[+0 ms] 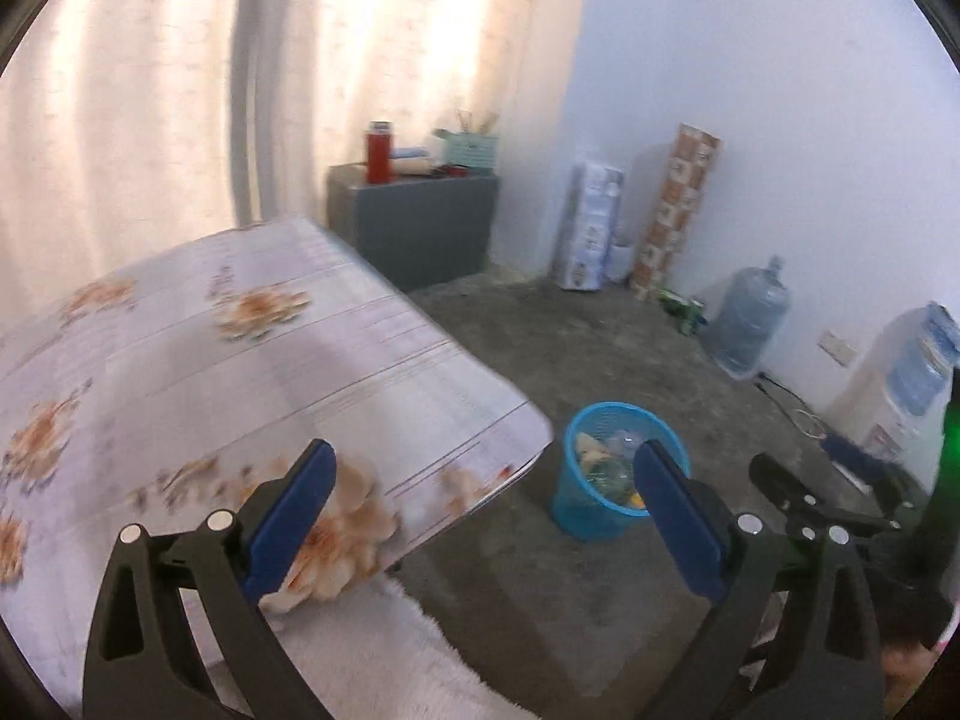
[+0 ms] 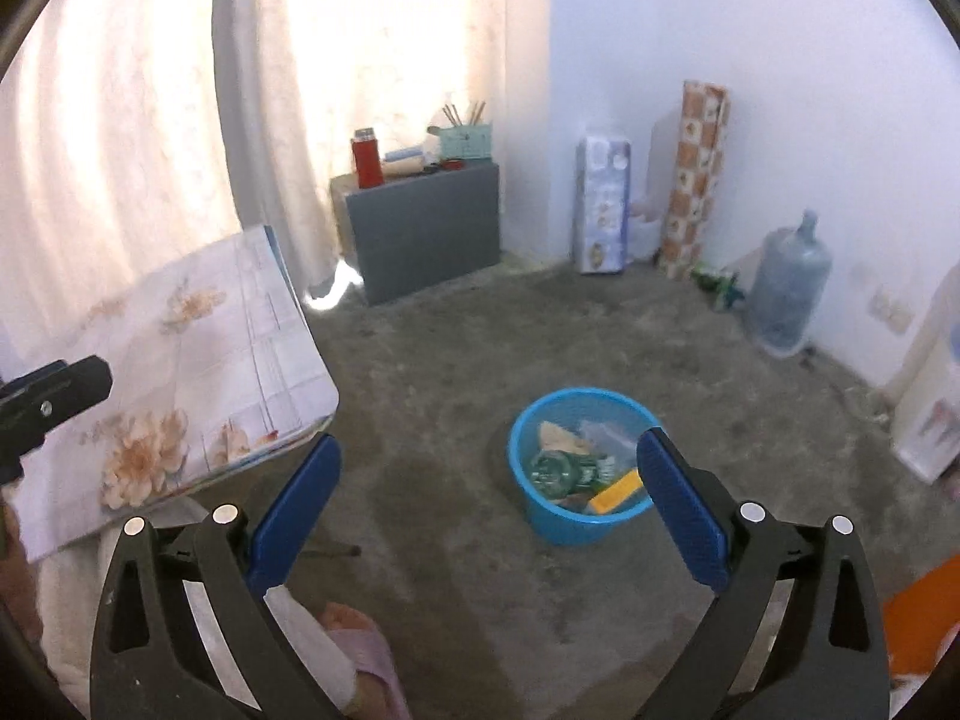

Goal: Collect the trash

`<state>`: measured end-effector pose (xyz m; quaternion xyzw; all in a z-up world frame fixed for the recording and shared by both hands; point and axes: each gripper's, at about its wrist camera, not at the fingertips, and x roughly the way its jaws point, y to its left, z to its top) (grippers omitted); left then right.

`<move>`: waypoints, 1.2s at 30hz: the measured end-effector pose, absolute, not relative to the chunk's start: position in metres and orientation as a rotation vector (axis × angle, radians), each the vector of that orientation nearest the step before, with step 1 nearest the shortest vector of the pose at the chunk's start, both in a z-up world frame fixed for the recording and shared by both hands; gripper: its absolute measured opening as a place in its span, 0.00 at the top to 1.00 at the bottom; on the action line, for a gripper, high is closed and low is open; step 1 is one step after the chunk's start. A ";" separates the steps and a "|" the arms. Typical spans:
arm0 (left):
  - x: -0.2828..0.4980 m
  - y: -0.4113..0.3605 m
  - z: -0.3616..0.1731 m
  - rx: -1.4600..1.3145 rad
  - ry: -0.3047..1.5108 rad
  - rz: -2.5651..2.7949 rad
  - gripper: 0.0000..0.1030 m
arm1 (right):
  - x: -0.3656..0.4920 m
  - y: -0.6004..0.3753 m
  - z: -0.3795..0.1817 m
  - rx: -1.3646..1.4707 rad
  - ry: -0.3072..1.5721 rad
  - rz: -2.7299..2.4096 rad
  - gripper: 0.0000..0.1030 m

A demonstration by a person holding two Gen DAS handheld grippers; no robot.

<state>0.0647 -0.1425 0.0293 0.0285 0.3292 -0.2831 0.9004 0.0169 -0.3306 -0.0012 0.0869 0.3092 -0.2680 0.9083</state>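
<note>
Left wrist view shows the left gripper with its blue fingers spread wide and nothing between them. It hangs over the near corner of a bench that has a flowered cover. At about 3 o'clock from that corner a blue mesh trash basket stands on the concrete floor, apart from the bench. Inside it lie pieces of trash; this view is too blurred to name them. At 3 o'clock, near the edge of the frame, the black body of the right gripper is partly seen.

Right wrist view shows the right gripper released as well, its fingers wide apart and empty, pointing down at the floor. The basket is seen between the fingers, close to the right one. In it I can see a green crumpled wrapper, a yellow block, and a pale scrap. The bench is at 9 o'clock. At 12 o'clock a grey cabinet stands against the curtain, with a red flask on top. A big water bottle stands by the wall at 2 o'clock.
</note>
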 end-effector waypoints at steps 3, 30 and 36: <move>0.052 -0.136 0.023 0.082 0.671 -0.510 0.05 | 0.018 -0.310 -0.002 0.122 0.656 -0.560 0.08; 0.003 -0.139 0.009 0.249 0.627 -0.294 0.05 | -0.020 -0.293 -0.013 0.113 0.707 -0.755 0.08; 0.003 -0.142 0.009 0.243 0.636 -0.316 0.05 | -0.020 -0.296 -0.015 0.125 0.714 -0.764 0.08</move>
